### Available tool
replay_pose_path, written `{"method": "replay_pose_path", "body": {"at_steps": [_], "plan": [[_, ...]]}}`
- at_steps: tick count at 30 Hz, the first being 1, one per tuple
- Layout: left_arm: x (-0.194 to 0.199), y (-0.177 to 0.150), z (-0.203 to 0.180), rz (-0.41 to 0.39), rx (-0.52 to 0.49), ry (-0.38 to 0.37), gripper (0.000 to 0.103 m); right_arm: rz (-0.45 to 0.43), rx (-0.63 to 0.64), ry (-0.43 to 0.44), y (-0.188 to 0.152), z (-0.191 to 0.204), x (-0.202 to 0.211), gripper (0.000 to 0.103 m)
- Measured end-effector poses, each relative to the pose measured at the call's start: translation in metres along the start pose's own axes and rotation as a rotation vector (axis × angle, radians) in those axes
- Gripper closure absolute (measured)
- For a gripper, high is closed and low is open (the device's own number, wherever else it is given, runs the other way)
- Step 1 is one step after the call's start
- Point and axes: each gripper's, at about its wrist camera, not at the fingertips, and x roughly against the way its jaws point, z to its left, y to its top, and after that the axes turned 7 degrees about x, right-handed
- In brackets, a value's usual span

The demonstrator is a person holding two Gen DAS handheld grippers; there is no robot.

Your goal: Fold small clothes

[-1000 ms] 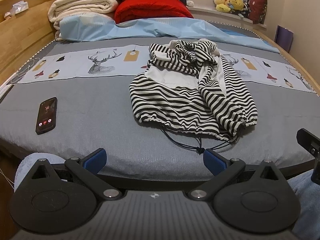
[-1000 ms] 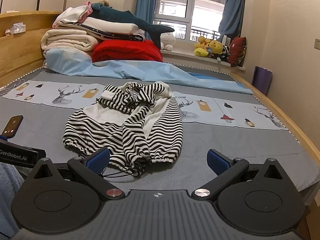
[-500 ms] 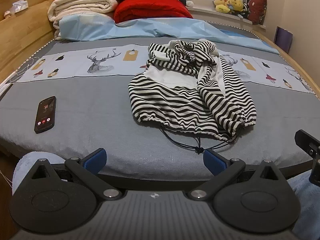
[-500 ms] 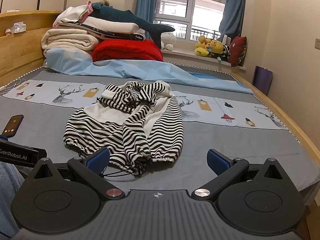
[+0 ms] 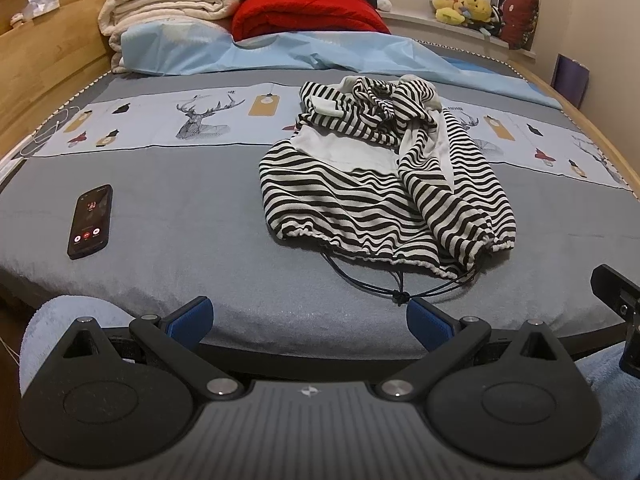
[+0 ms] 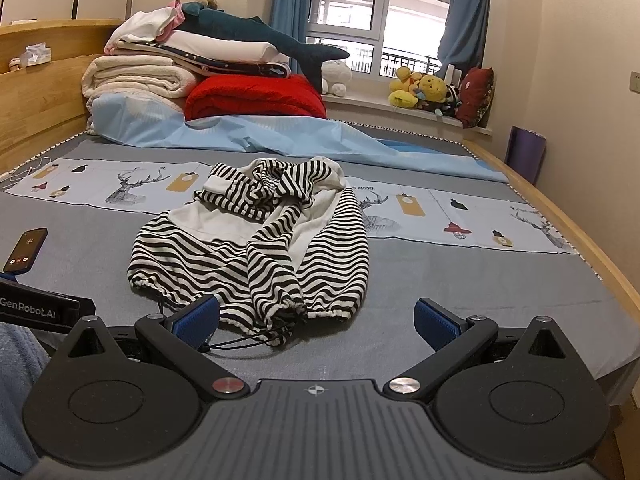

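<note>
1. The left gripper (image 5: pixel 308 316) sat level at the near edge of the bed, its blue-padded fingers (image 5: pixel 190 316) spread wide and gripping nothing; the low, forward-facing pose looked like a ready stance ahead of a first reach

2. The right gripper (image 6: pixel 316 320) was held the same way beside it, fingers (image 6: pixel 434 322) fully apart and empty, its left pad overlapping the garment's near hem in the picture, though contact could not be told

3. A thin dark drawstring cord (image 5: pixel 400 294) trailed loose from the hem toward the grippers, just in front of the left gripper's right pad

4. The black-and-white striped knit garment with a drawstring hem (image 5: pixel 384 184) lay crumpled near the middle of the grey bed sheet (image 5: pixel 180 272), one striped part flopped across the body and white lining showing; it probably needed spreading flat first, and the task seemed barely begun

5. A black smartphone with a lit screen (image 5: pixel 91 222) rested well to the left of the garment, clear of the folding area

6. Farther back, folded cream blankets (image 6: pixel 138 78) and a red quilt (image 6: pixel 256 96) were stacked by the wooden headboard (image 5: pixel 48 68), out of the way
</note>
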Motion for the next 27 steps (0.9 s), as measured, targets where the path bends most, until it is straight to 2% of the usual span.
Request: {"method": "replay_pose_path", "body": {"at_steps": [27], "plan": [[-0.012,0.002,0.002,0.023,0.002,-0.001,0.000,0.013,-0.005,0.013,-0.002,0.002,-0.005,0.001]]}}
